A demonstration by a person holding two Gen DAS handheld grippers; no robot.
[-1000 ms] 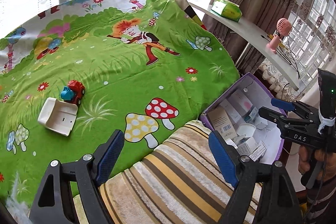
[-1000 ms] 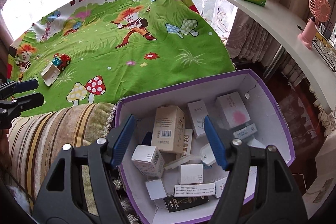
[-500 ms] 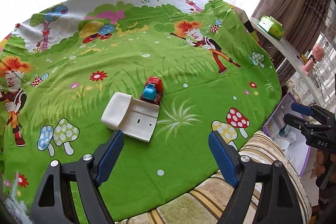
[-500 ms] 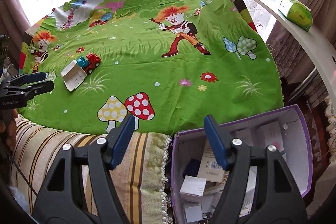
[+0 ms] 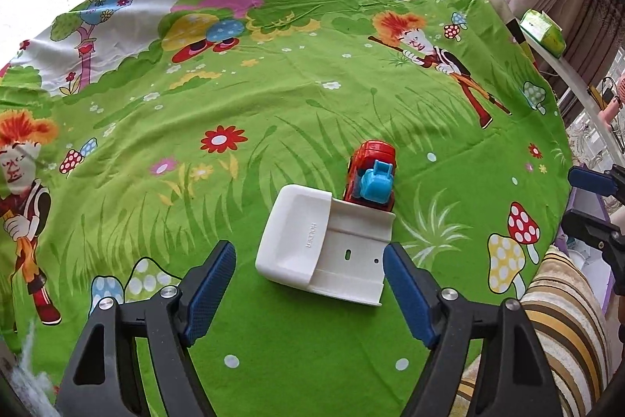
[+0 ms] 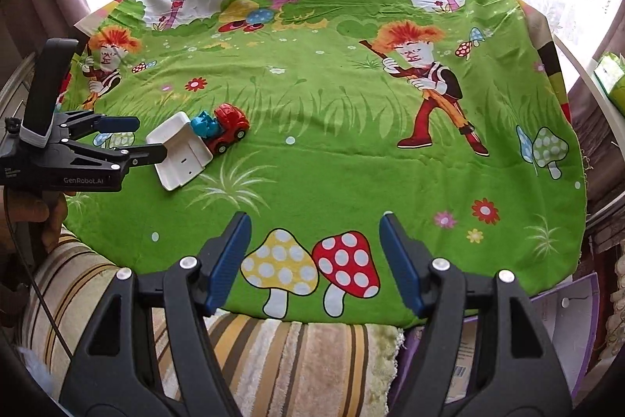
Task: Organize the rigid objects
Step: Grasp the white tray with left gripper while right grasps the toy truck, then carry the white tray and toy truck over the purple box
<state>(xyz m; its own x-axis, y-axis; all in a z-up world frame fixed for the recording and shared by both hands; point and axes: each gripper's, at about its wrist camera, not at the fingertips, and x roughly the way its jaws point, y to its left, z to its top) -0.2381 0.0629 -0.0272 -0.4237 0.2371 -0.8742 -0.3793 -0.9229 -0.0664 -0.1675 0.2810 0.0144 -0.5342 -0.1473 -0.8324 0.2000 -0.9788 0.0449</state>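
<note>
White plastic holder, embossed "HOLDER" on its raised tray end, lay flat on the green cartoon-print cloth, with a red and blue toy truck touching its far edge. In the left wrist view the holder sat directly ahead of the left gripper, framed in the gap between the two blue-padded fingers, which were spread wide and held nothing. Its near right corner was just beside the right-hand pad, while the left-hand pad stood clear of its tray end. The long axis ran roughly across the gripper's opening, slightly tilted, so the widest span faced the jaws; a grasp would probably need that full spread, or a turn of the wrist to take the shorter width.

The right gripper hovered well apart from the holder, over the mushroom print near the cloth's front edge, its fingers also parted and empty. From that view the left gripper was plainly the nearer one, its tips level with the holder. A purple box showed at the lower right, the likely destination.
</note>
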